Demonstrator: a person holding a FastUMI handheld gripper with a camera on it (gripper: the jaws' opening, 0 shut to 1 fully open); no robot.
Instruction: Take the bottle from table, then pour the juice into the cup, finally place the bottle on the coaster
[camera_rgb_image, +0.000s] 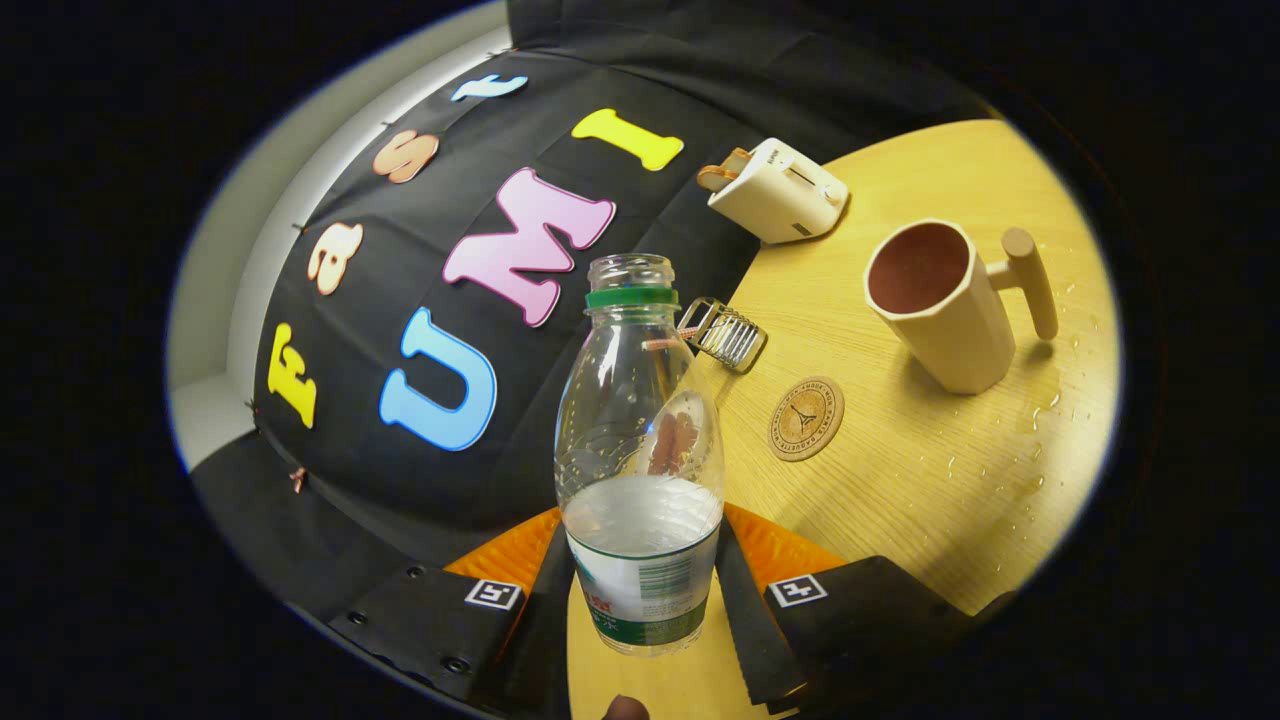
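No legible text on bottle (640, 460), coaster (806, 418)

The gripper view rides on the gripper (640, 600) and looks forward along its two fingers, tilted so the table (930, 480) slopes across the scene. It sits very near the bottle (640, 450) held between the fingers, which looms large. Beyond lie the coaster (806, 418), cup (940, 300) and booth wall (400, 330), much farther off.
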